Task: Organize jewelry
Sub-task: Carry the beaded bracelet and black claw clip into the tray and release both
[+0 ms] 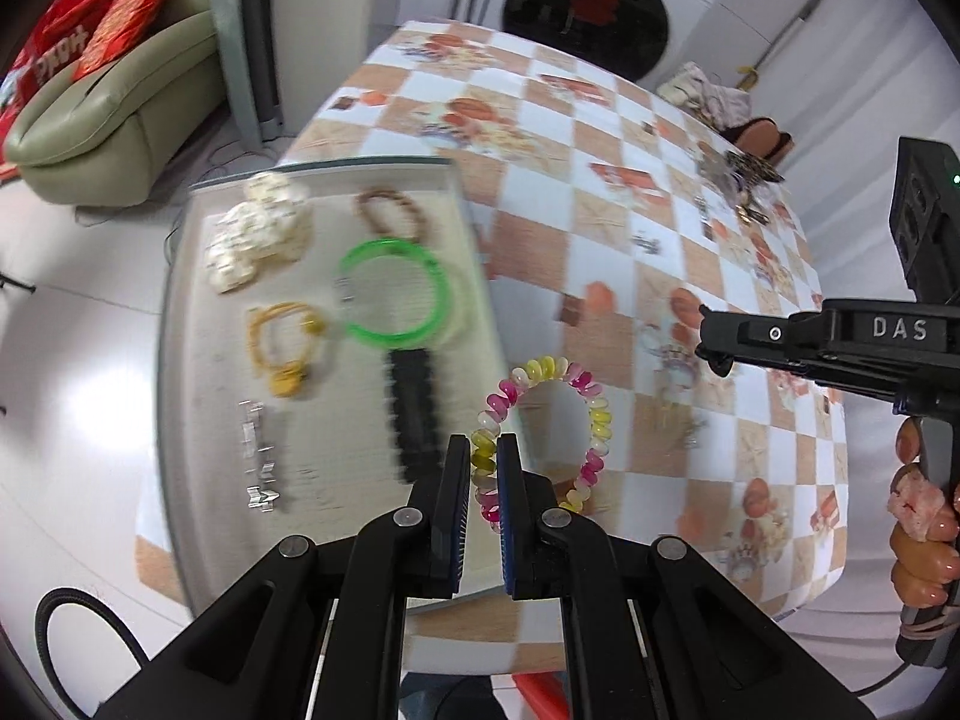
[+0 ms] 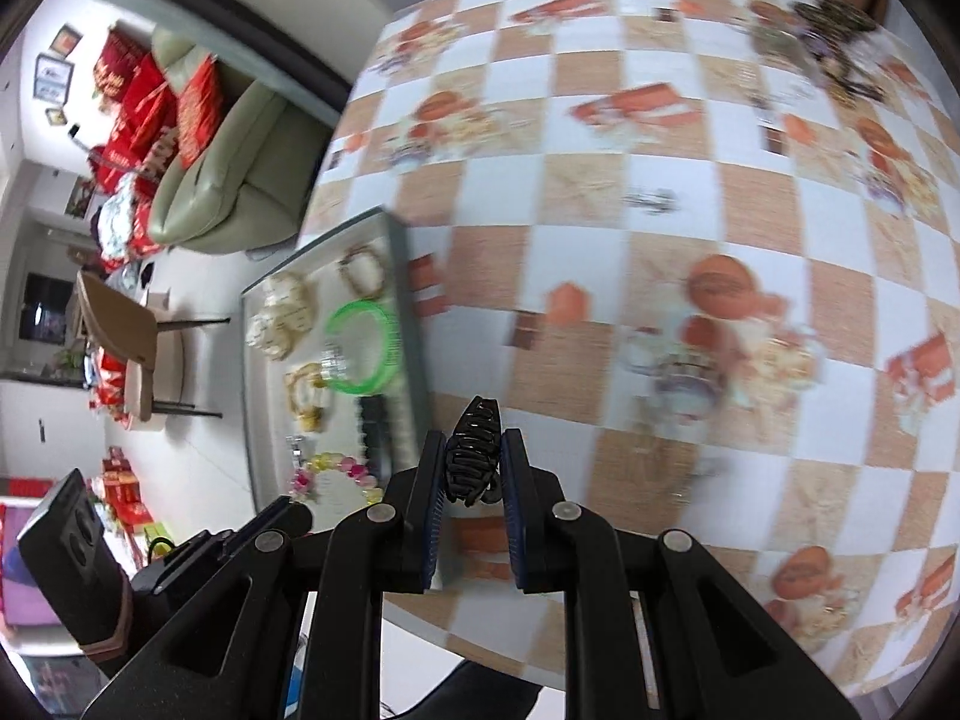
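Here, "DAS" marks the right tool (image 1: 714, 354); it grips a black hair claw (image 2: 472, 462).

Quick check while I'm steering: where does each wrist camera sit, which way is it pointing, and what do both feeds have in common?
Left wrist: sits behind the left gripper, looking down at the tray; jaws clamp the coil bracelet; the right gripper and the person's right hand show.
Right wrist: sits behind the right gripper, looking across the checkered tablecloth; jaws clamp a black hair claw.
Shared: tray, green bangle, bracelet, sofa.
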